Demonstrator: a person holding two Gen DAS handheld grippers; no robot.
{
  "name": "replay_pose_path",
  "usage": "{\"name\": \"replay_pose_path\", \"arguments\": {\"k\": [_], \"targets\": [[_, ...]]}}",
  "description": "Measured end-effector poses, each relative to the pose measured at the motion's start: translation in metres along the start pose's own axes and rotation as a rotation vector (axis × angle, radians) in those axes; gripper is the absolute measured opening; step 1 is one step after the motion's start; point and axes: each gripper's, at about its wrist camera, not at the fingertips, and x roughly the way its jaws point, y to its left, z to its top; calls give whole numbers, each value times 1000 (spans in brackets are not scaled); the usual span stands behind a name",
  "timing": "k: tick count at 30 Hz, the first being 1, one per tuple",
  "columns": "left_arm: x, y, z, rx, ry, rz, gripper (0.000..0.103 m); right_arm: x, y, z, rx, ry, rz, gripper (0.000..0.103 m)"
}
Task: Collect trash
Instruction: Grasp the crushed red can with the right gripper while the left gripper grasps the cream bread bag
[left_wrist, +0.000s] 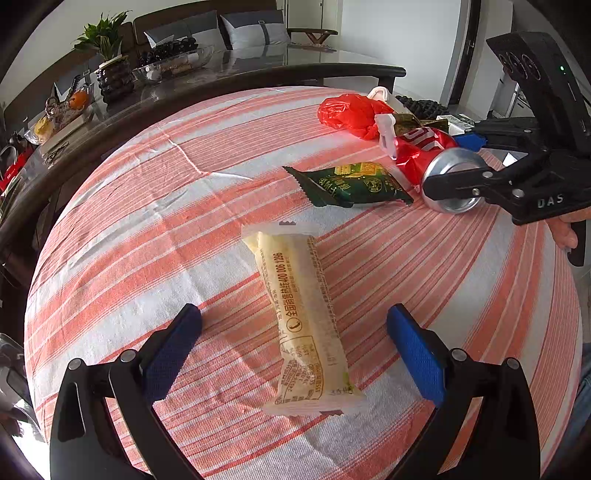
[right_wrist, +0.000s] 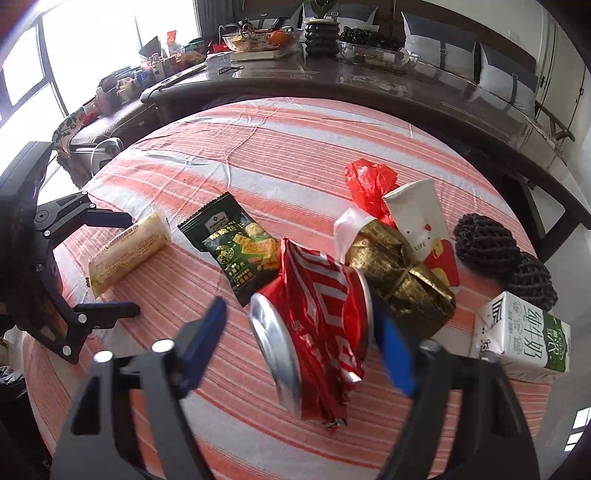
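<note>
A crushed red can lies between the jaws of my right gripper. The right pad touches the can's side, while striped cloth shows between the left pad and the can's silver end. In the left wrist view that right gripper straddles the can at the far right. A cream snack wrapper lies flat on the cloth between the wide-open fingers of my left gripper. The pads do not touch it.
On the striped tablecloth lie a green snack packet, a red plastic bag, a paper cup, a gold wrapper, two black foam nets and a milk carton. A dark cluttered table borders the far side.
</note>
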Motion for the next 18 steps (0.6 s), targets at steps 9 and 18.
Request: {"name": "replay_pose_path", "arguments": {"k": [9,18], "targets": [[0,0,0,-1,0,-2,99,-49,21,-54,240,16,-162,57],[-12,4,-5,11,15,-138,98,-58,33,-97,278,70,-157,57]]}}
